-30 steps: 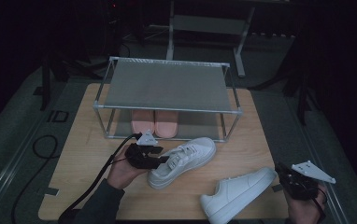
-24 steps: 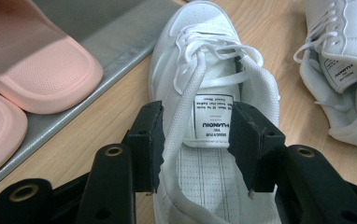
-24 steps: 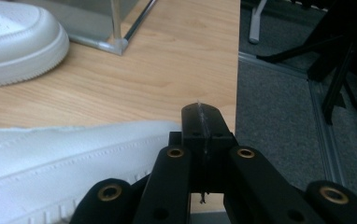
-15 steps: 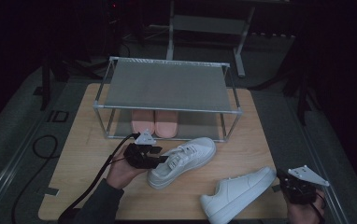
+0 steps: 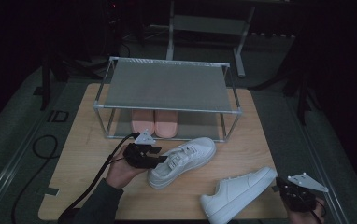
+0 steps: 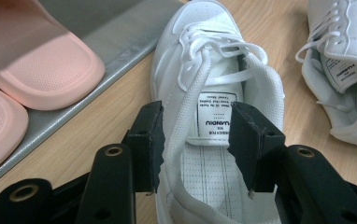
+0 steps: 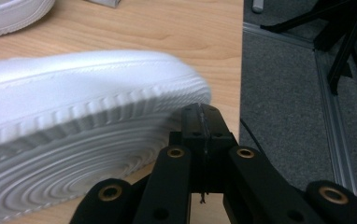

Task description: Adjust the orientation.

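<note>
Nearest us, our right hand-held gripper [image 5: 284, 186] had just closed empty, jaws pressed together beside one white sneaker [image 5: 237, 192] on the counter [image 5: 74, 158]. Our left hand-held gripper [image 5: 165, 160] gripped the other sneaker's [image 5: 182, 161] collar. Beyond, pink slippers [image 5: 154, 122] already sat under the rack [image 5: 167, 86]; both sneakers remained unshelved.

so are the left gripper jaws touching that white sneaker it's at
Touching. In the left gripper view the left gripper straddles the white sneaker; its jaws press the tongue and collar from both sides.
</note>
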{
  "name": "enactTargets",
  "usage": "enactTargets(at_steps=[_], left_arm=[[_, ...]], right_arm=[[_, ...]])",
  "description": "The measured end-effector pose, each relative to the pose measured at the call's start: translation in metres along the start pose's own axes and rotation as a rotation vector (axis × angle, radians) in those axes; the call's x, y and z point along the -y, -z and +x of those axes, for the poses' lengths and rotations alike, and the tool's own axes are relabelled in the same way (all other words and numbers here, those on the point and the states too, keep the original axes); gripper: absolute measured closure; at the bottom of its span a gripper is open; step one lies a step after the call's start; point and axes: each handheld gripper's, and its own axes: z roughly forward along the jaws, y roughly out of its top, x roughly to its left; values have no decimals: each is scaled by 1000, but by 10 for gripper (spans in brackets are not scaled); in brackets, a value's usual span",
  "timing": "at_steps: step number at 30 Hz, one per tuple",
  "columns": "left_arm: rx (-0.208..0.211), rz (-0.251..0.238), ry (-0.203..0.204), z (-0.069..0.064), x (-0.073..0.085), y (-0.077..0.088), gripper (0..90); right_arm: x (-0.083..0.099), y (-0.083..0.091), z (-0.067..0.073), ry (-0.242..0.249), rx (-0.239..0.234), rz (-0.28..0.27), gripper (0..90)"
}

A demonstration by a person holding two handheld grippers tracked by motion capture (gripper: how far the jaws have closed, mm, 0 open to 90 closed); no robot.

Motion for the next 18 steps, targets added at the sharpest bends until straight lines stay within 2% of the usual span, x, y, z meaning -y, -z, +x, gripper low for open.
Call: enactTargets(at_steps=[7, 8, 12, 14, 18], left_arm=[[-3, -5, 1, 1, 0, 2, 551], [-2, -6, 5, 2, 0, 2, 551], [-2, -8, 8, 1, 0, 1, 552], [-1, -8, 8, 1, 0, 1, 551], [-4, -7, 3, 1, -1, 3, 551]], right_arm=[[9, -3, 10, 11, -20, 34, 900], [15, -2, 14, 6, -47, 35, 900], [25, 0, 24, 22, -65, 55, 900], [25, 0, 24, 22, -65, 55, 900], [35, -5, 38, 61, -99, 98, 900]])
